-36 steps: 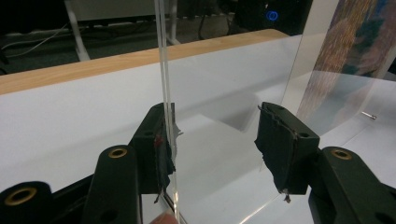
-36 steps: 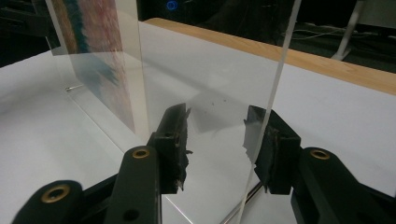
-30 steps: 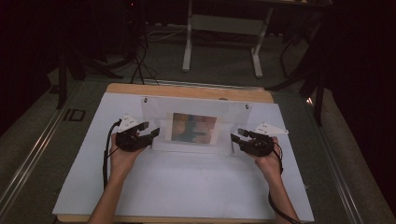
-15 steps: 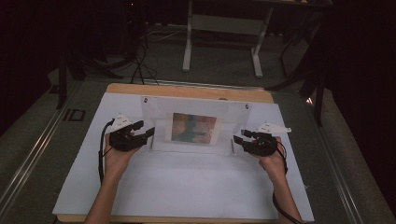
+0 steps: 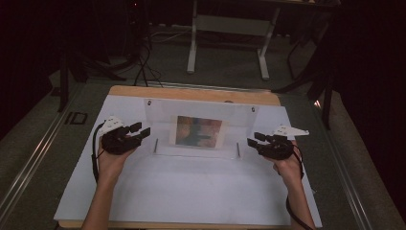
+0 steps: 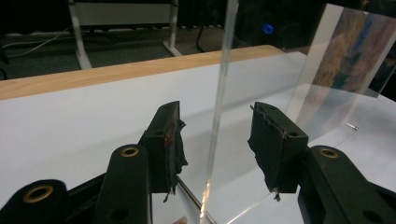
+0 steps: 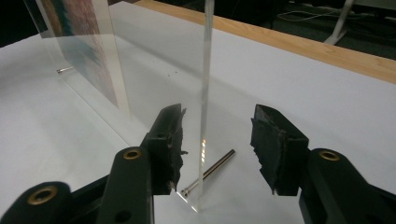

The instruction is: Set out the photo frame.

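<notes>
On a white sheet [image 5: 191, 191] covering a wooden table [image 5: 191, 92] stands a clear acrylic picture stand [image 5: 198, 125], upright, toward the far middle of the sheet. A colourful print [image 5: 198, 132] sits in its centre. Two small metal pins [image 5: 156, 144] poke out at the stand's foot, one near each lower corner.

Left gripper [image 5: 139, 133]: held in the person's left hand [image 5: 111, 160], just left of the stand's left edge. Jaws spread. In the left gripper view the stand's clear edge [image 6: 219, 107] rises between the two pads [image 6: 173, 140], with a gap on each side; not touching either pad.

Right gripper [image 5: 253, 140]: held in the right hand [image 5: 287, 165], just right of the stand's right edge. Jaws spread as well. In the right gripper view the clear edge [image 7: 205, 93] stands between the pads [image 7: 273, 140], nearer the left pad, contact not seen. A metal pin [image 7: 210, 172] lies at the base, crossing under the edge.

Pad rubber looks frayed on both grippers. Black cables trail from each gripper along the forearms. Beyond the table's far side, a dark floor with a pale metal frame [image 5: 229, 36] and loose cables [image 5: 143, 62].
</notes>
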